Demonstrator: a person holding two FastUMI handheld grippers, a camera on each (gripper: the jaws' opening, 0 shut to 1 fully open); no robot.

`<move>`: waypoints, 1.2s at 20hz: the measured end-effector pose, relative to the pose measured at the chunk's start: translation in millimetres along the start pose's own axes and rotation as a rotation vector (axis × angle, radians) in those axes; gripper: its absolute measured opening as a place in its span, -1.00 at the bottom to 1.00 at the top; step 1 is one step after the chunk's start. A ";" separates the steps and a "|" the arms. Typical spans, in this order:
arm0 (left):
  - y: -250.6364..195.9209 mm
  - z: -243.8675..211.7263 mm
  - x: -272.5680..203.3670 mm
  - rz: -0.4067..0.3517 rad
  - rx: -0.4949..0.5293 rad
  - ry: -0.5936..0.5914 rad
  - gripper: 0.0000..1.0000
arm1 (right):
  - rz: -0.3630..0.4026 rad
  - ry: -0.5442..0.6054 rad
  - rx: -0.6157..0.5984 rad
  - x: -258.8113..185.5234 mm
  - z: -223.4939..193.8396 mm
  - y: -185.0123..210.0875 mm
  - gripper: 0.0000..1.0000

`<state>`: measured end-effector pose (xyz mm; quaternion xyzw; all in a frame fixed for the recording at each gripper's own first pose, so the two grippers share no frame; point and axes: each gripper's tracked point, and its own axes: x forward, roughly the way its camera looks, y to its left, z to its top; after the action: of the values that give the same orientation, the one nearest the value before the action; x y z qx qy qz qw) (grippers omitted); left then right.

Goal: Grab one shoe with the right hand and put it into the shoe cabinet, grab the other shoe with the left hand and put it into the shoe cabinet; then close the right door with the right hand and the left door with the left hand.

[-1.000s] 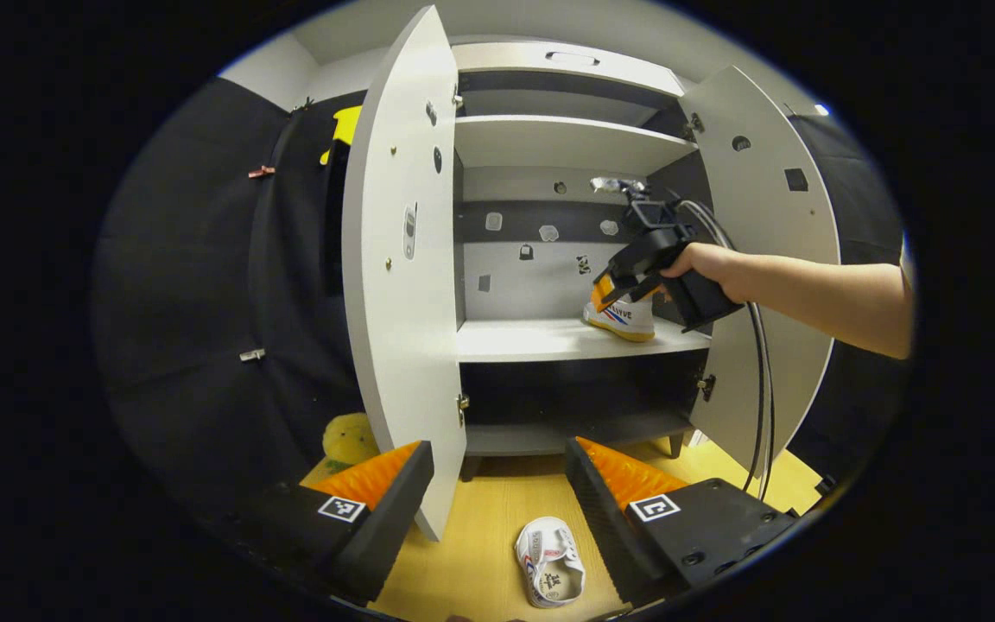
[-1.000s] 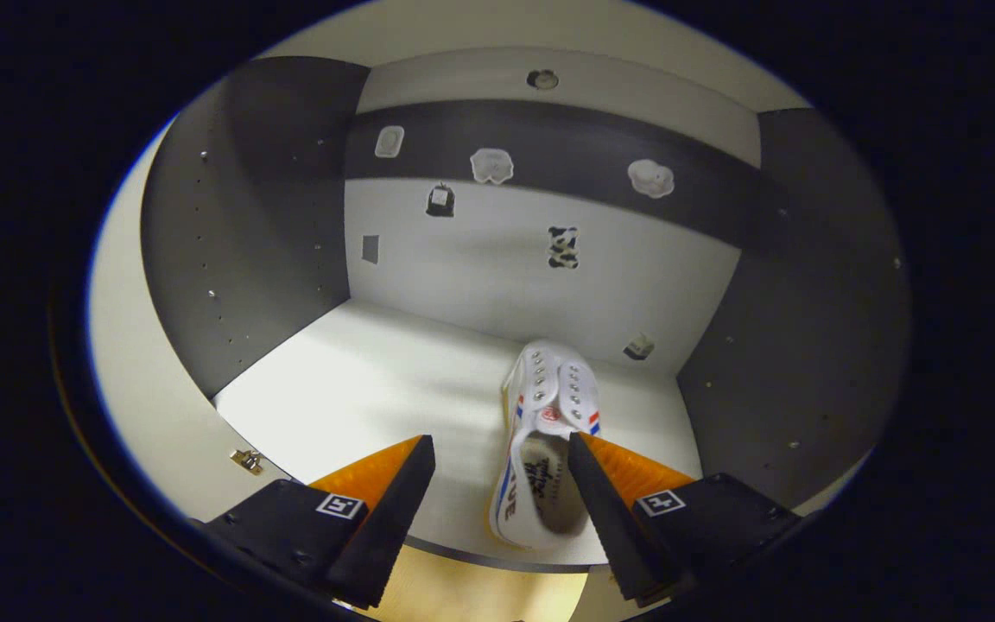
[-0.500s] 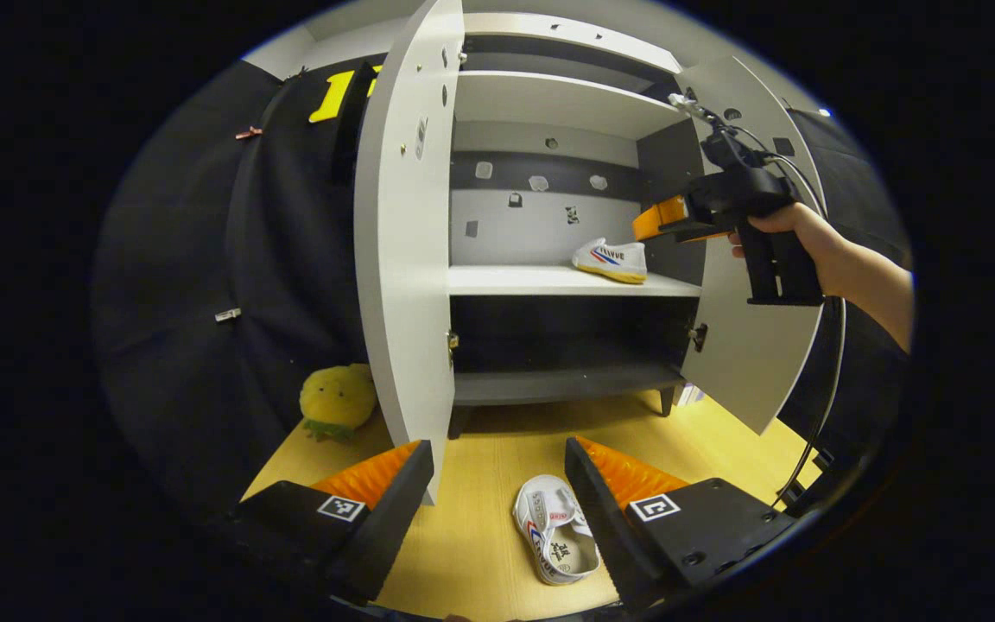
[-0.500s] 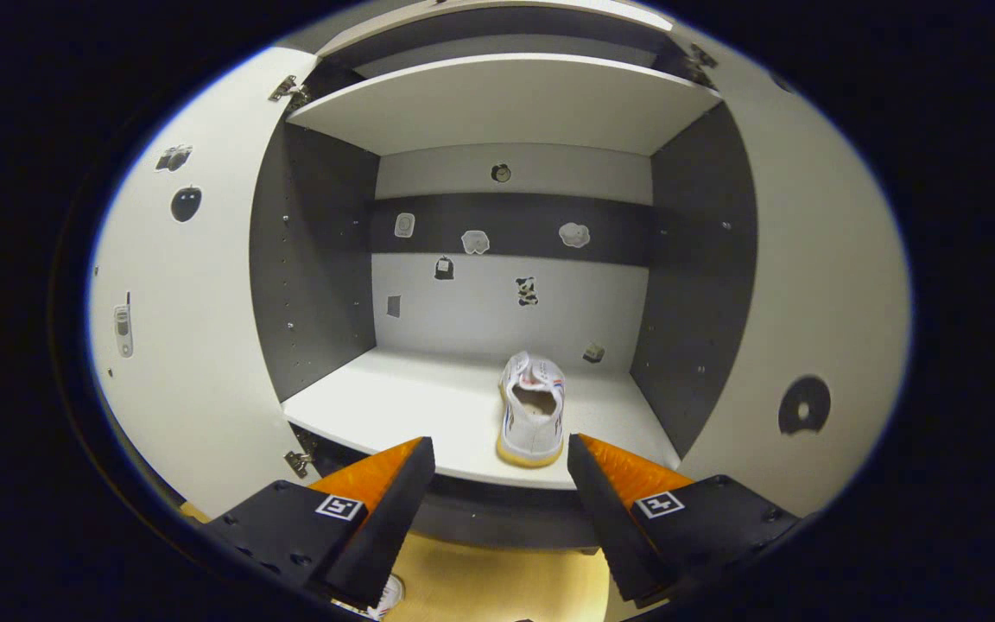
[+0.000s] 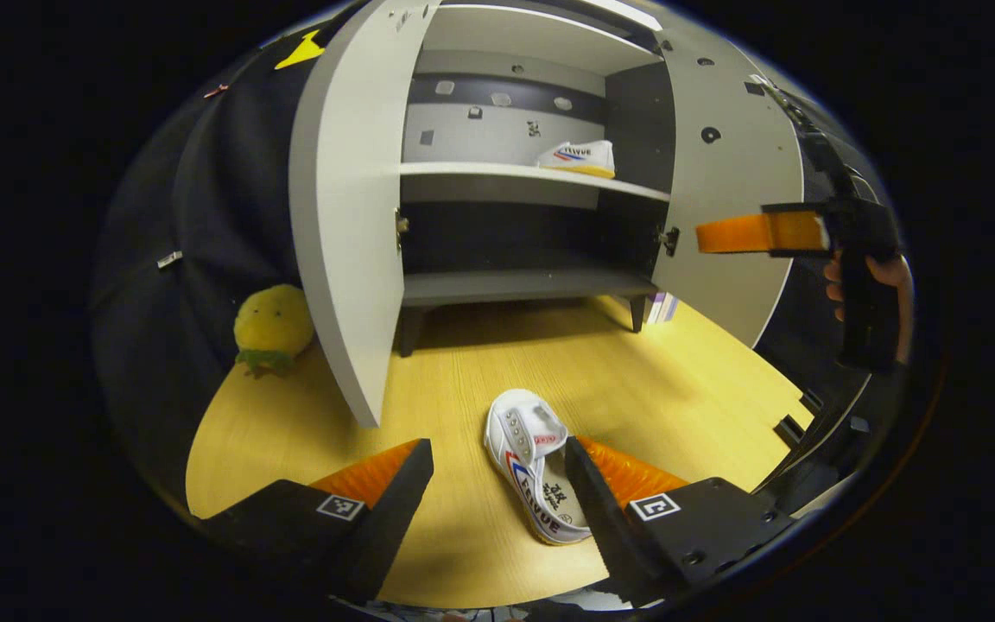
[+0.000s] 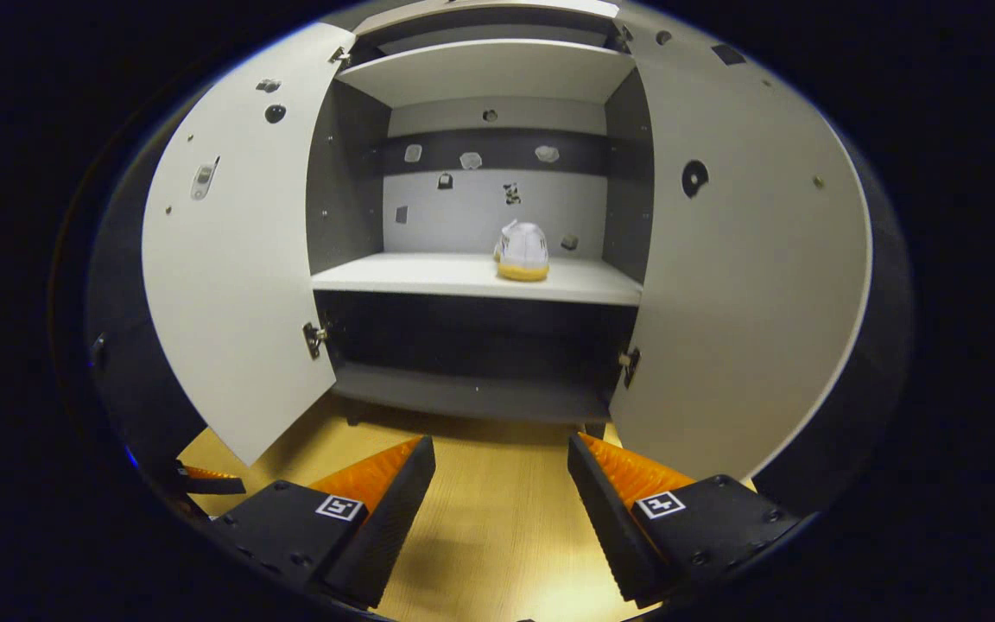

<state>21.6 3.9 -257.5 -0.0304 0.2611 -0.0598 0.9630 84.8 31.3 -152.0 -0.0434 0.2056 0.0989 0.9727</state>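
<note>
left gripper spread, we hover over floor shoe | light, soft canvas | we pinch heel collar | right gripper spread, empty

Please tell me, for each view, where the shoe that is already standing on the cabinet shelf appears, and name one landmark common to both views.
Left gripper view: the shoe on the shelf is near the top, right of centre, seen side-on at the shelf's right end.
Right gripper view: the same shoe is just above the middle, seen heel-on, right of the shelf's centre.
Shared landmark: the white middle shelf between the two open doors.
</note>
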 end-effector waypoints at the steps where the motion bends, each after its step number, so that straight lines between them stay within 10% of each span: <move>1: -2.9 -7.9 7.7 -0.014 0.004 0.021 0.91 | -0.008 0.023 0.005 -9.5 -15.4 0.2 0.96; 11: -5.5 -59.3 95.7 -0.002 0.120 0.161 0.87 | -0.085 0.132 0.021 -72.4 -91.6 -3.8 0.96; 24: 13.0 -66.6 120.5 0.178 0.209 0.231 -0.58 | -0.079 0.137 0.015 -63.0 -87.0 -28.8 0.96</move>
<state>92.4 -0.9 -376.2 0.1003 0.3642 -0.0041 0.9259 0.4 -18.7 -204.4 -0.0510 0.2705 0.0558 0.9597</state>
